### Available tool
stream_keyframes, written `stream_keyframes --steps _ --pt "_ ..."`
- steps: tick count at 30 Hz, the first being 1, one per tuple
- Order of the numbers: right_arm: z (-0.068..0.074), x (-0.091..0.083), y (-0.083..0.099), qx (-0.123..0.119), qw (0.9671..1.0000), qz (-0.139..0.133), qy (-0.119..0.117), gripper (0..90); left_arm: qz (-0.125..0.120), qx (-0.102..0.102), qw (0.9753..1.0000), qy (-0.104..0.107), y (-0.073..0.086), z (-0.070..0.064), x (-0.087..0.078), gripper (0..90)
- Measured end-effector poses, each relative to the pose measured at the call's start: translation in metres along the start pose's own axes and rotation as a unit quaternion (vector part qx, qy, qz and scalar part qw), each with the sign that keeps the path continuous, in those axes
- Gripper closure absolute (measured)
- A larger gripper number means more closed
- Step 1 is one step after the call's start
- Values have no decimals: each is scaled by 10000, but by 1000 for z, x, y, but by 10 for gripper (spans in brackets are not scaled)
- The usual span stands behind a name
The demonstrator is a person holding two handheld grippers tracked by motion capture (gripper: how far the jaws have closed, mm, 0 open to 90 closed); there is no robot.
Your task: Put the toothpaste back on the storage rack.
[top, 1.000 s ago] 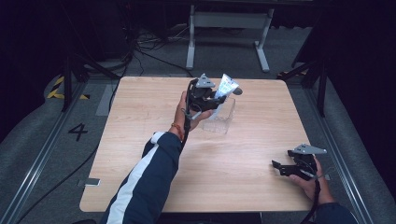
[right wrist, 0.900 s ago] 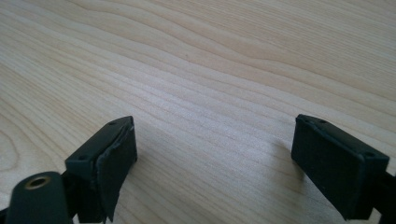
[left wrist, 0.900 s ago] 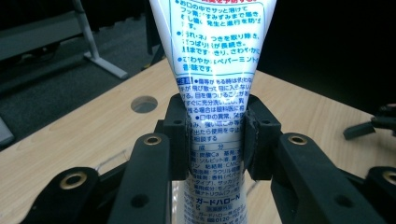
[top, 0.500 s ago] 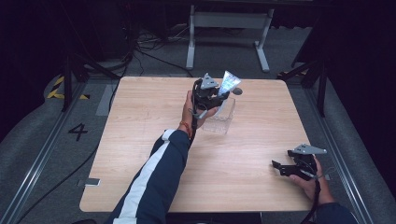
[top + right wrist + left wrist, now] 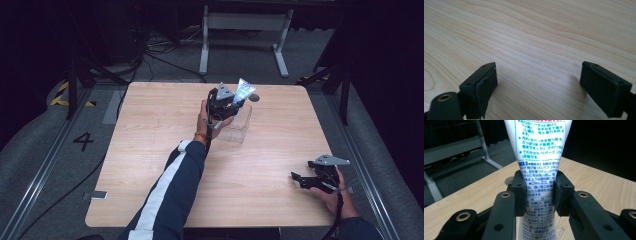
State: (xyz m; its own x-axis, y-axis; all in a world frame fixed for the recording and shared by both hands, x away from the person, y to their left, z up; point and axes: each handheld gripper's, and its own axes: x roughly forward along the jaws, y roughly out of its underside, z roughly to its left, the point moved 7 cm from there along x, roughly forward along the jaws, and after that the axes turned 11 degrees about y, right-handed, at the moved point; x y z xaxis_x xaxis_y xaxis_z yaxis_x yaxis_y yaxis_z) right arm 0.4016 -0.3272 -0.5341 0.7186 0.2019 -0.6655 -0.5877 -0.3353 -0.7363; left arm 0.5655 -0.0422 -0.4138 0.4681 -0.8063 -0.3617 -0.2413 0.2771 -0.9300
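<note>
A white tube [image 5: 540,170] printed with blue Japanese text is pinched at its middle between the jaws of my left gripper [image 5: 539,192]. From above, that left gripper [image 5: 234,100] holds the tube [image 5: 244,90] tilted up over a clear plastic box [image 5: 237,125] at the table's far centre. Near the table's front right edge my right gripper [image 5: 299,179] rests low in the person's hand. Its own view has the right gripper [image 5: 537,82] open, the jaws wide apart with bare wood between them.
The light wooden table [image 5: 150,150] has a small round hole [image 5: 254,98] near its far edge, just behind the box. A metal stand [image 5: 245,22] and cables lie on the dark floor beyond. Rails run along both sides.
My left gripper has carried the tube a little to the right and tipped it more upright above the clear box. The right gripper has stayed in place.
</note>
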Motion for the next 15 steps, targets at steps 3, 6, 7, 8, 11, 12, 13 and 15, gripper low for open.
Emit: stream_keyframes --steps 3,6,7,8,11,12,13,15 --pt "0 0 0 -4 10000 1 -2 147 7 -115 9999 -1 6 1 2 679" --pt "0 0 0 -13 10000 -4 2 147 -34 -143 9999 6 11 1 5 678" --pt "0 0 0 -13 10000 -4 2 147 -5 -129 9999 4 13 1 6 678" --pt "0 0 0 -10 10000 -2 0 147 11 -96 10000 -19 14 1 7 678" --pt "0 0 0 -7 10000 0 0 147 40 -114 9999 -3 18 1 9 676" --pt "0 0 0 -5 10000 -1 0 147 54 -115 9999 5 20 1 9 675" --pt "0 0 0 -10 10000 -1 1 147 77 -104 9999 -15 21 0 10 675" --pt "0 0 0 -8 10000 -1 0 147 110 -128 9999 21 23 -1 10 674"
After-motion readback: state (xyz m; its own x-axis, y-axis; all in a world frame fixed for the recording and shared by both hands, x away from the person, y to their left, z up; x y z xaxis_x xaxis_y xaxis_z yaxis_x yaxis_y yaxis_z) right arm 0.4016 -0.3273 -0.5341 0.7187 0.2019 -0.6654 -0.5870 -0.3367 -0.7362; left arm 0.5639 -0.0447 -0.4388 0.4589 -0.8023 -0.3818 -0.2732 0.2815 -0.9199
